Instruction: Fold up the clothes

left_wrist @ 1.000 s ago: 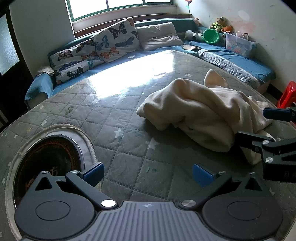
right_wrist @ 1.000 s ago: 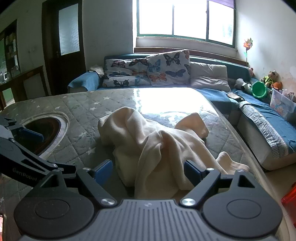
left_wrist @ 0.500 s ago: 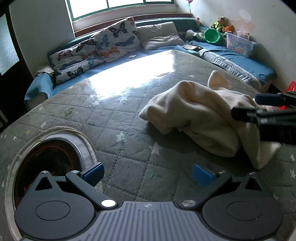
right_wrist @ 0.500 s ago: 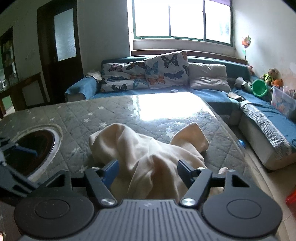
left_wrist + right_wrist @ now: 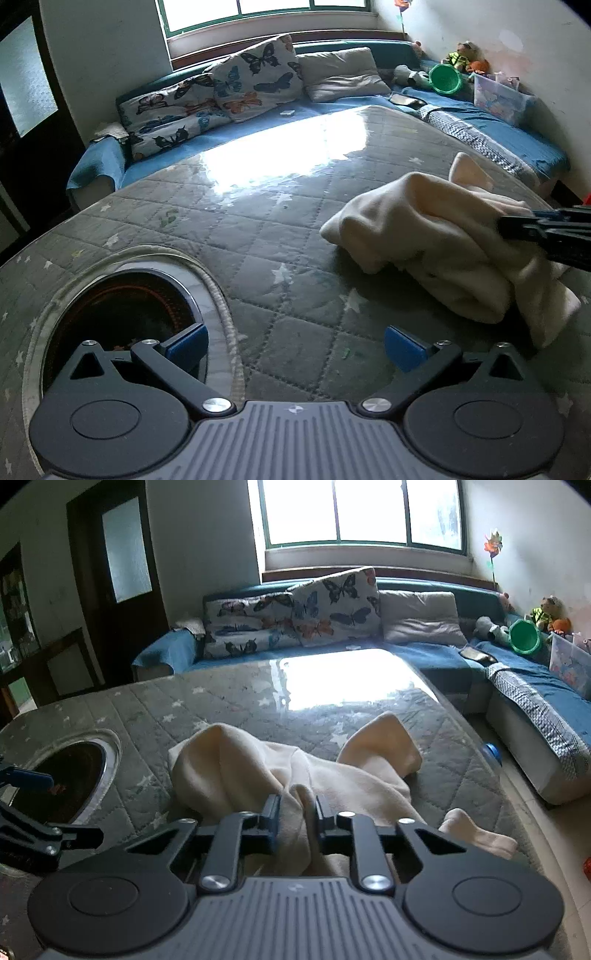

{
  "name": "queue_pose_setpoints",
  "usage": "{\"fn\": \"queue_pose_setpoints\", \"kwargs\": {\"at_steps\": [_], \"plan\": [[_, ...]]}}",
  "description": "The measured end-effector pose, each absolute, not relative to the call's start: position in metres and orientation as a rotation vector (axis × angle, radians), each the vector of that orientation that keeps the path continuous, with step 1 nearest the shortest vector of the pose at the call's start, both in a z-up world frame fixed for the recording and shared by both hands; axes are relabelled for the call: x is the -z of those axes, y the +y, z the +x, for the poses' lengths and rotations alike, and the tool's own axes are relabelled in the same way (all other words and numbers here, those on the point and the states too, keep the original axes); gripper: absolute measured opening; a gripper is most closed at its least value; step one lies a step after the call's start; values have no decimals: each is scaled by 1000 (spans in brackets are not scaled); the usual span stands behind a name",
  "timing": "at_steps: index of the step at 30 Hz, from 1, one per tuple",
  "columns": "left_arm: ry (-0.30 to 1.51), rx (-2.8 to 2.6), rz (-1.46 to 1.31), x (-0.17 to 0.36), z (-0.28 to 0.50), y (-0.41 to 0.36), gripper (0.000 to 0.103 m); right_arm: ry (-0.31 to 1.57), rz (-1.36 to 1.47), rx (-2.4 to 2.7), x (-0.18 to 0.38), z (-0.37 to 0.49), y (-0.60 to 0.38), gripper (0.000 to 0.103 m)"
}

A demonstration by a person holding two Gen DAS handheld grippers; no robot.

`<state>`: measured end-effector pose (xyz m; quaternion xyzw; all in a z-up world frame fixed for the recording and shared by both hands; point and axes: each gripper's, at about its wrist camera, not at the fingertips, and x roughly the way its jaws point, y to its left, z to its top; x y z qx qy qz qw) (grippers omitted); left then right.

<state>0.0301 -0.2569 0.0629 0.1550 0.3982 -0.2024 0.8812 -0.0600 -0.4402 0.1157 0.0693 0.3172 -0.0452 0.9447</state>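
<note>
A crumpled cream garment (image 5: 436, 236) lies on the grey quilted star-patterned table cover (image 5: 258, 229), at the right in the left wrist view and centred in the right wrist view (image 5: 258, 764). My right gripper (image 5: 297, 812) is shut on a raised fold at its near edge; it also shows in the left wrist view (image 5: 532, 227). My left gripper (image 5: 293, 343) is open and empty, low over the cover to the left of the garment; it shows at the left edge of the right wrist view (image 5: 48, 834).
A round dark opening (image 5: 122, 317) in the cover sits by my left gripper. A blue sofa (image 5: 424, 653) with butterfly pillows (image 5: 295, 616) wraps the far and right sides. Toys, a green bucket (image 5: 524, 637) and a plastic box sit at the right.
My right gripper has closed from wide open onto a fold of the garment and lifted it slightly. My left gripper has stayed open in about the same place.
</note>
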Motion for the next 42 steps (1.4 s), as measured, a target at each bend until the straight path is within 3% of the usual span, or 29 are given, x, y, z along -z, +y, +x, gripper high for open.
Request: {"fn": "queue_pose_setpoints", "kwargs": {"at_steps": [12,28,34,42], "plan": [[808,402,298,-73,32,-250,103,603,93,-79,-140,-119,-420,15],[776,454,253,-87,26,-250,102,796,-11,-240,-107,-157,-373,15],[792,527,239,-81,24,-261,86,807,-38,-259,-104,-162,-367,15],[833,600,230,-64,25,-272,45,804,-18,-242,-112,-165,-377,20]]}}
